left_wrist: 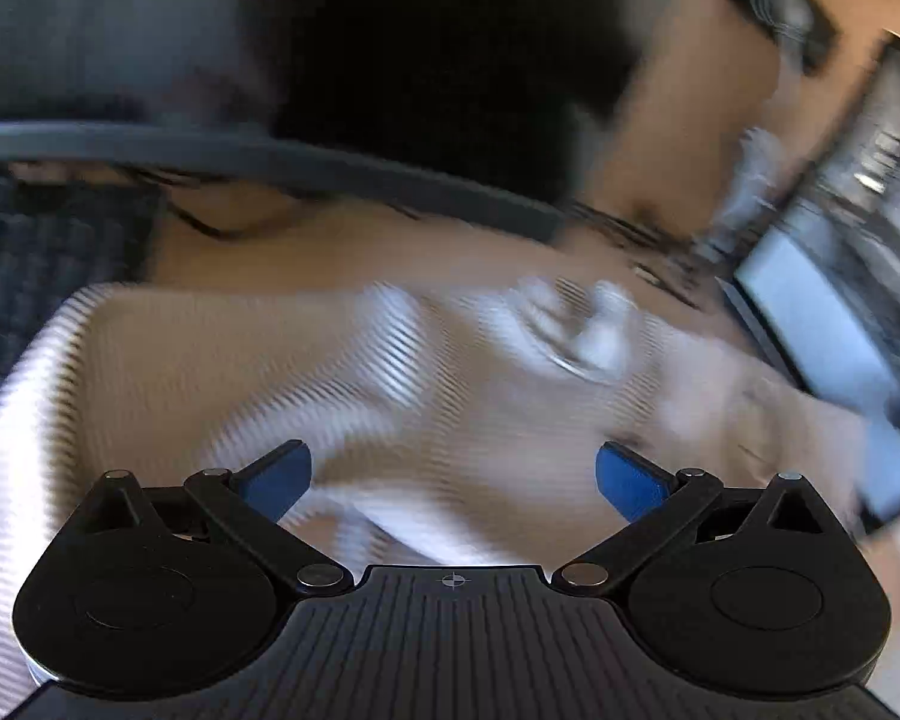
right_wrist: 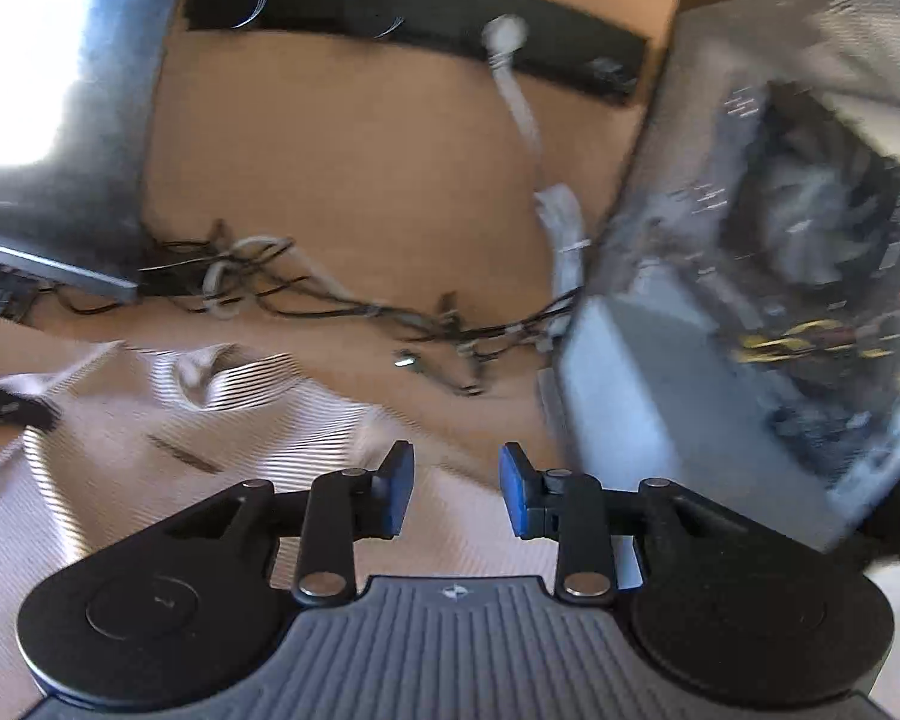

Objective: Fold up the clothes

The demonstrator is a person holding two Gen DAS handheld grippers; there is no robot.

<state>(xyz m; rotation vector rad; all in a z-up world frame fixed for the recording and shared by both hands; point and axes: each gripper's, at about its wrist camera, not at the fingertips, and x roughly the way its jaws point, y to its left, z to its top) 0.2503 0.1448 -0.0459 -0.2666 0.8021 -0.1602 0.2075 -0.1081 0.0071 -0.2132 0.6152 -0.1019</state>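
Observation:
A pale striped garment [left_wrist: 390, 372] lies crumpled on a wooden desk [left_wrist: 678, 138]. It also shows in the right wrist view [right_wrist: 222, 408], spread at the lower left. My left gripper [left_wrist: 453, 474] is open wide just above the cloth, with nothing between its blue pads. My right gripper [right_wrist: 456, 489] is open above the garment's right edge and holds nothing. Both views are blurred by motion.
A computer case with a glass side [right_wrist: 768, 276] stands at the right. A monitor [right_wrist: 60, 120] and a keyboard [left_wrist: 36, 276] are at the left. Tangled cables [right_wrist: 342, 300] lie behind the garment. A black power strip [right_wrist: 390, 6] is at the back.

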